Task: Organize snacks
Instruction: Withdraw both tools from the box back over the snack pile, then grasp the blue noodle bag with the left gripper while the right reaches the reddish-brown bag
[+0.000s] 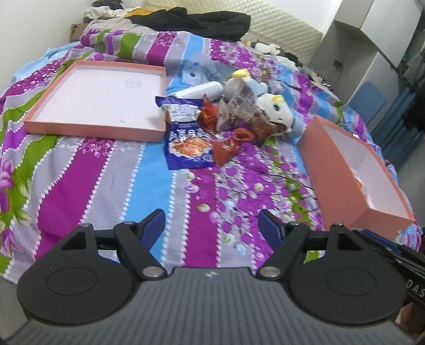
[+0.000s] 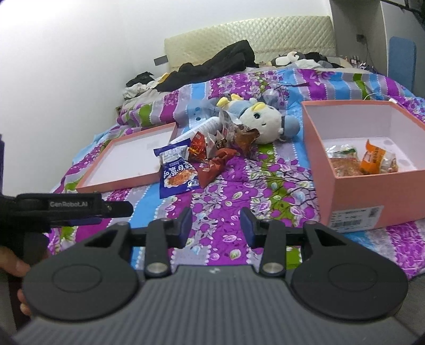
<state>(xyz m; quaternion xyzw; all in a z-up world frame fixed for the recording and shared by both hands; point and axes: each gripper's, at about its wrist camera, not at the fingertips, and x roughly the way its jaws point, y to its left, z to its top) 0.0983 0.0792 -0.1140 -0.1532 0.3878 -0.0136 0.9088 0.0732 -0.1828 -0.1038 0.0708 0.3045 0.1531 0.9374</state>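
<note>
A pile of snack packets lies mid-bed: a blue packet (image 1: 187,143) (image 2: 179,176), red-brown packets (image 1: 228,144) (image 2: 211,165) and clear wrapped ones (image 1: 239,103) (image 2: 231,128). A deep pink box (image 2: 372,185) (image 1: 342,175) on the right holds an orange packet (image 2: 373,156) and a green-brown one (image 2: 344,162). A shallow pink lid (image 1: 98,127) (image 2: 117,183) lies empty on the left. My left gripper (image 1: 211,225) and right gripper (image 2: 215,224) are both open and empty, hovering over the bedspread in front of the pile.
A plush toy (image 2: 261,122) (image 1: 276,108) and a white bottle (image 1: 199,90) (image 2: 204,126) lie behind the snacks. Black clothing (image 1: 196,24) (image 2: 212,66) lies by the headboard. The other gripper's body (image 2: 66,207) shows at left in the right wrist view.
</note>
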